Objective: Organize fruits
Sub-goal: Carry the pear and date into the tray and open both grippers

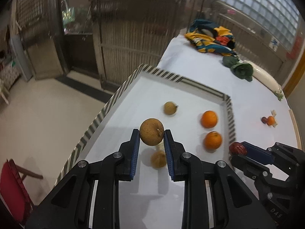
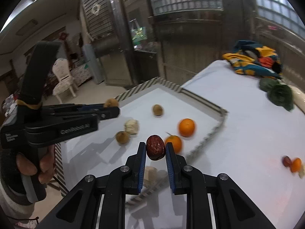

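We are carrying a brown fruit (image 1: 151, 131) in the left tool (image 1: 151, 136), a red date (image 2: 155, 147) in the right tool (image 2: 155, 150); tray (image 1: 171, 76) is holding several fruits; two are waiting near the worktop's (image 1: 200, 64) right edge.

Open white floor in the tray's (image 1: 183, 80) far half; two oranges (image 1: 209, 119) crowd its right wall, brown fruit (image 1: 170, 107) sits mid-tray, another (image 2: 122, 137) nearer.

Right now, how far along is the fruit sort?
Done: two oranges and two brown fruits lie in the striped tray. In hand: left tongs grip a brown fruit, right tongs a red date. Left: a date and small orange outside the tray.
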